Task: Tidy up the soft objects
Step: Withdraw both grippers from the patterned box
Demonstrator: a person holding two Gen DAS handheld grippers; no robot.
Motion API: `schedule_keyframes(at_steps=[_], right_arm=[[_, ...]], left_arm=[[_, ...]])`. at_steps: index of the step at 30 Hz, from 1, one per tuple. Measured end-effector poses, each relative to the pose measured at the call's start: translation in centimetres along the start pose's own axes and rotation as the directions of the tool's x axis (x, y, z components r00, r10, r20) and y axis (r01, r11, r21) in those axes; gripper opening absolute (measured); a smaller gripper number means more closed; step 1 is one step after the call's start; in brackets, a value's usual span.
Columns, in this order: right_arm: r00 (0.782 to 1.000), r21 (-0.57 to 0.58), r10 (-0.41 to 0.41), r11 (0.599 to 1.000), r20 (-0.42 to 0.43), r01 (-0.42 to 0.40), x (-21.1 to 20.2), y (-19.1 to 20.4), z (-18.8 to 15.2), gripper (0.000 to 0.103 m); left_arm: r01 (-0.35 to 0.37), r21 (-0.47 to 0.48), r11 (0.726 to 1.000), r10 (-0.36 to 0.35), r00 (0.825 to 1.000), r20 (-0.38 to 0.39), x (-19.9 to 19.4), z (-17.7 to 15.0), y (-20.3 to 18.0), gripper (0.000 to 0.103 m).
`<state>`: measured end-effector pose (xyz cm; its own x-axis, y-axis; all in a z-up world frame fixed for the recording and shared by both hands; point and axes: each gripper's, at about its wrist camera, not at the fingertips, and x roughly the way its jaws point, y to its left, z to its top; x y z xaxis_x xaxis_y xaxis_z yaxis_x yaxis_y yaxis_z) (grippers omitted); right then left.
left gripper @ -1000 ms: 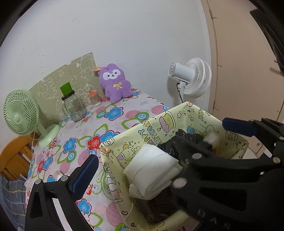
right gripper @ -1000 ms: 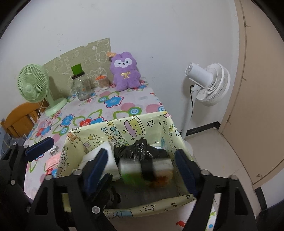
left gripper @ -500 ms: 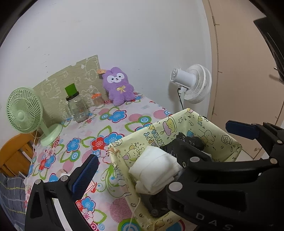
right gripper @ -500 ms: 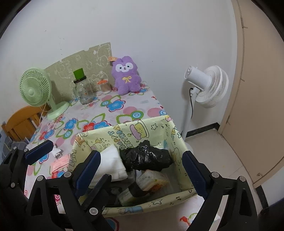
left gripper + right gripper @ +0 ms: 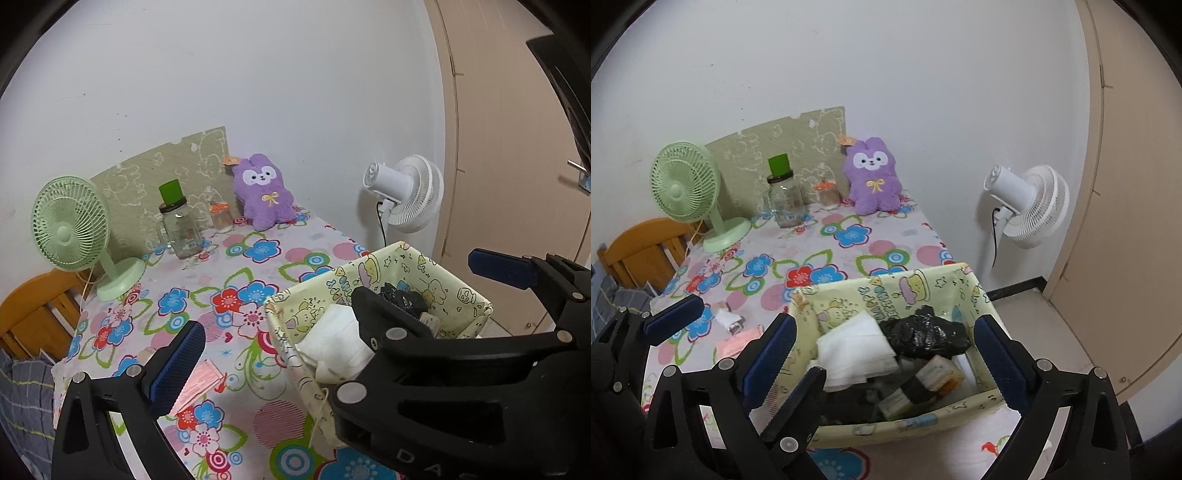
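Note:
A yellow cartoon-print fabric basket (image 5: 923, 291) (image 5: 458, 295) stands at the near right of the flowered table. In it lie a white folded cloth (image 5: 857, 347) (image 5: 332, 336), a black crumpled bag (image 5: 923, 336) and a striped packet (image 5: 923, 384). A purple plush bunny (image 5: 873, 181) (image 5: 264, 192) sits at the far wall. My right gripper (image 5: 882, 354) is open and empty above the basket. My left gripper (image 5: 332, 314) is open and empty to the basket's left; one blue pad (image 5: 674, 319) shows in the right wrist view.
A green desk fan (image 5: 690, 188), a glass jar with green lid (image 5: 783, 199) and a small orange-lidded jar (image 5: 827, 195) stand at the back. A pink packet (image 5: 738, 341) and a small white item (image 5: 729, 319) lie left of the basket. A white floor fan (image 5: 1027, 206) stands beside the table.
My right gripper let go of the striped packet into the basket and rose, its jaws opening wide. Both grippers pulled back and up from the basket.

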<state>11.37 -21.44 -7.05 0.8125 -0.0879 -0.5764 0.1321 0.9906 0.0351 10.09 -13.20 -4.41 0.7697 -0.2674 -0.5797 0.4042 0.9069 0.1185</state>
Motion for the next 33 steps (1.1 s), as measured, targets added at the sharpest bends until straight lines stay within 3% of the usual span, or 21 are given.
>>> schedule_keyframes(at_steps=[16, 33], right_arm=[[0.999, -0.069, 0.029, 0.997, 0.042, -0.026, -2.2, 5.3, 0.2, 0.101], [0.995, -0.120, 0.093, 0.989, 0.036, -0.088, -1.6, 10.2, -0.1, 0.101]], left_arm=[[-0.041, -0.036, 0.999, 0.042, 0.999, 0.033, -2.9, -1.4, 3.9, 0.103], [-0.077, -0.063, 0.995, 0.078, 0.997, 0.020, -3.3, -3.1, 7.9, 0.103]])
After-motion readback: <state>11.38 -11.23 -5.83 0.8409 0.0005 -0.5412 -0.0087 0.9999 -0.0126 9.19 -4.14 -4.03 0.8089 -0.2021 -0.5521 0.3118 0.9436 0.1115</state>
